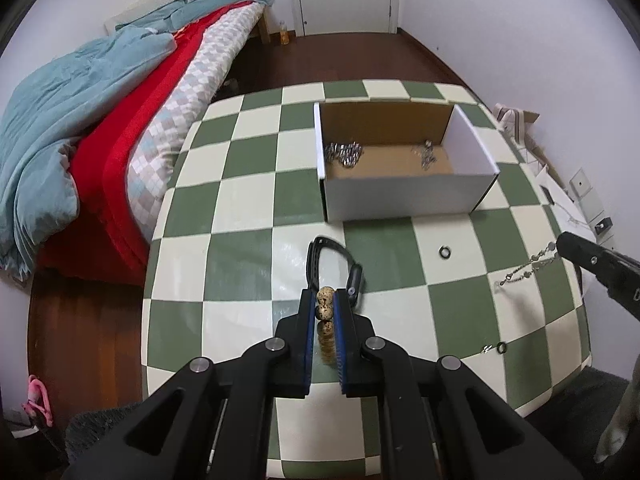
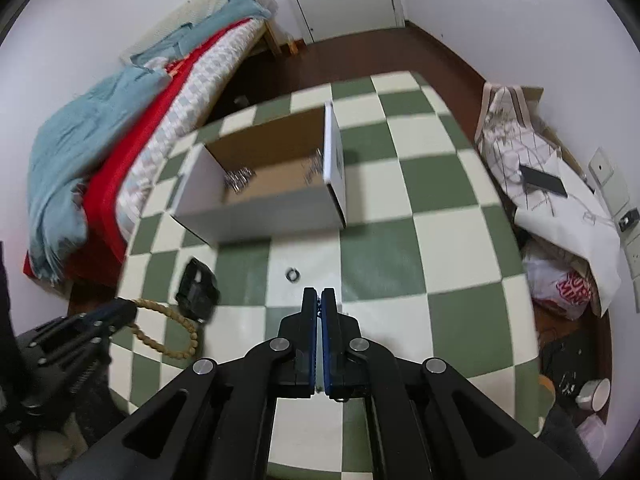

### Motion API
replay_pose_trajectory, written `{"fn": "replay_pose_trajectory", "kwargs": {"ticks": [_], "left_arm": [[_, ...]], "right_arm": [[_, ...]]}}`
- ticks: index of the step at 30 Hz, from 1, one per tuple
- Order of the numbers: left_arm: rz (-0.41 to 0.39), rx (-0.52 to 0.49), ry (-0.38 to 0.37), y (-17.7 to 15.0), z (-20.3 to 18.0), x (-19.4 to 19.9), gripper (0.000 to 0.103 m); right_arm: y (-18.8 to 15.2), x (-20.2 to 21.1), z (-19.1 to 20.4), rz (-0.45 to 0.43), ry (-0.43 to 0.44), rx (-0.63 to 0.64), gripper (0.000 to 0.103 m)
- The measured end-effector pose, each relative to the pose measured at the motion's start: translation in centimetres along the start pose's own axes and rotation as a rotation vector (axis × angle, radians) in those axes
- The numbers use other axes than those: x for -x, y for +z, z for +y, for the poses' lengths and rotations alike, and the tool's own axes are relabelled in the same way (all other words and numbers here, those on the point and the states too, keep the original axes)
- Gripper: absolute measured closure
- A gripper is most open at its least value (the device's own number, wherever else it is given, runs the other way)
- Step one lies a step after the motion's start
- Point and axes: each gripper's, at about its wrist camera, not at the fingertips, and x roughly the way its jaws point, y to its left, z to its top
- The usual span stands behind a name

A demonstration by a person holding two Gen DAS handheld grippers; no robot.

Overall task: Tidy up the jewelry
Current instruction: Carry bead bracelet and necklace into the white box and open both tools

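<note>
Between left gripper [image 1: 328,294] jaws: beaded bracelet [image 1: 325,307], clamped for carry to open box [image 1: 404,196] at 12 o'clock. Right gripper [image 2: 319,295] clenched on silver chain [image 1: 524,270], dangling above checkered table [image 1: 248,168]. Loose rings [image 1: 445,251] at 1 o'clock, black watch [image 1: 354,276] beside.

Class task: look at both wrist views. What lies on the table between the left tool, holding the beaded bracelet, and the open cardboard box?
In the left wrist view, a black watch lies just beyond the left tool; past it, bare checkered tablecloth reaches the box.
</note>
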Motion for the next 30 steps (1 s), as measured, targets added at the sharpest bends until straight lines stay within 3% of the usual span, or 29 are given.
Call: {"fn": "replay_pose_trajectory", "kwargs": {"ticks": [19, 30], "left_arm": [[-0.182, 0.045, -0.012, 6.3, -0.1, 7.0, 0.096], [-0.224, 0.058, -0.029, 10.8, 1.0, 7.6, 0.096]], "right_arm": [[4.1, 6.0, 4.0, -0.127, -0.049, 0.076, 0.102], [8.1, 7.2, 5.9, -0.179, -0.023, 0.101, 0.102]]}}
